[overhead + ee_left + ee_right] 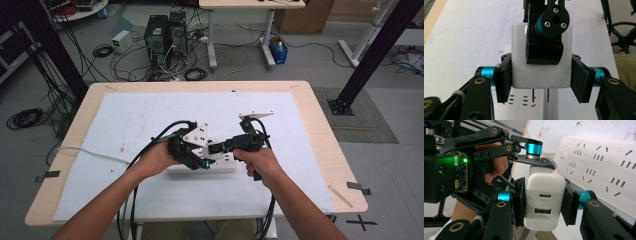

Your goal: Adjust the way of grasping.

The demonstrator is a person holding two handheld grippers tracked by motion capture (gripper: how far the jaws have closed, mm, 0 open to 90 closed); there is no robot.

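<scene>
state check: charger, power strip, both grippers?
White charger: unplugged, prongs just above the strip's slots, both USB ports empty.
Power strip: lying flat on the white mat, nothing plugged into the sockets in view.
Left gripper: shut on the charger's sides.
Right gripper: shut on the charger, jaws on its two sides.

White charger (541, 75) above power strip (599, 160)
</scene>
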